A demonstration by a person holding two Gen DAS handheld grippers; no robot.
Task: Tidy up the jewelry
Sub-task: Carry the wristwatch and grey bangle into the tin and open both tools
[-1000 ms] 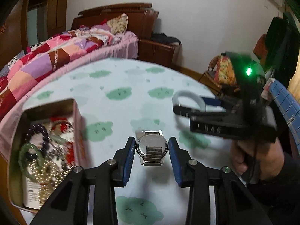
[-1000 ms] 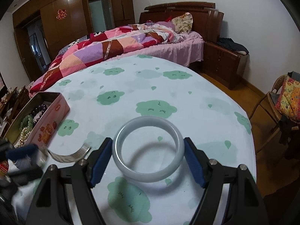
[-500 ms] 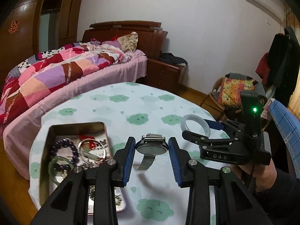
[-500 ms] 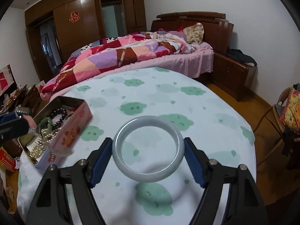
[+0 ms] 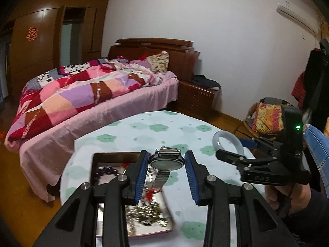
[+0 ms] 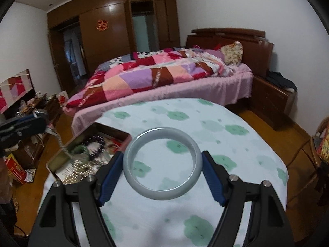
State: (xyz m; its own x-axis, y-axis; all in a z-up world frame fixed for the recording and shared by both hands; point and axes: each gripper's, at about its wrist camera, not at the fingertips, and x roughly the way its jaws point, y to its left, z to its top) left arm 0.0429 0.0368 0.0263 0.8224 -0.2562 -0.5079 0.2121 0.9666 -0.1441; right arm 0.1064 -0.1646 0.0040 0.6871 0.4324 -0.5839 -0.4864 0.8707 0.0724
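My left gripper [image 5: 166,158] is shut on a silver watch [image 5: 167,163] by its round case; the metal strap hangs down over an open metal tin [image 5: 115,154]. The tin holds dark beads, pearl strands and a green bangle. My right gripper [image 6: 162,165] is shut on a pale grey-green jade bangle [image 6: 162,193], held flat above the table [image 6: 236,144] to the right of the tin [image 6: 112,129]. In the left wrist view the right gripper [image 5: 232,150] and its bangle [image 5: 225,136] sit at the right. In the right wrist view the watch strap [image 6: 61,144] dangles at the left.
The round table [image 5: 144,131] wears a white cloth with green cloud prints. A bed with a patchwork quilt [image 5: 82,90] stands behind it, with a wooden nightstand [image 5: 197,96] beside. A chair with a patterned cushion [image 5: 267,119] is at the right. A person's hand [image 5: 287,195] grips the right tool.
Both grippers have risen off the table, carrying the watch and the bangle. The watch lay flat on the cloth before; its strap now hangs over the tin.
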